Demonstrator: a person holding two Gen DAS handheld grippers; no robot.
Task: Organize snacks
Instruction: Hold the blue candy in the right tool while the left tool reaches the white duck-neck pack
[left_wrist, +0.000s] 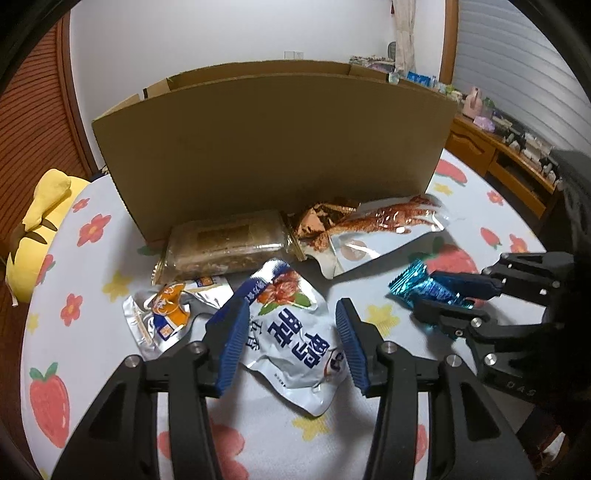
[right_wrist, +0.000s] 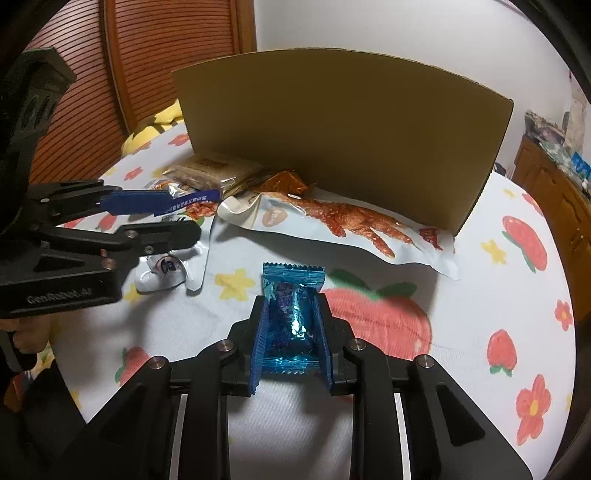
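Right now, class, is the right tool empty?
No: the right tool is shut on the blue candy wrapper.

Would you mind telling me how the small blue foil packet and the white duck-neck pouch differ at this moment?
The blue foil packet is shiny blue and small; the white pouch is white with blue lettering and clearly larger. The packet is clamped in the right gripper; the pouch lies on the tablecloth between the open fingers of the left gripper, not yet pinched. Both are sealed, crinkled snack wrappers in front of the cardboard box.
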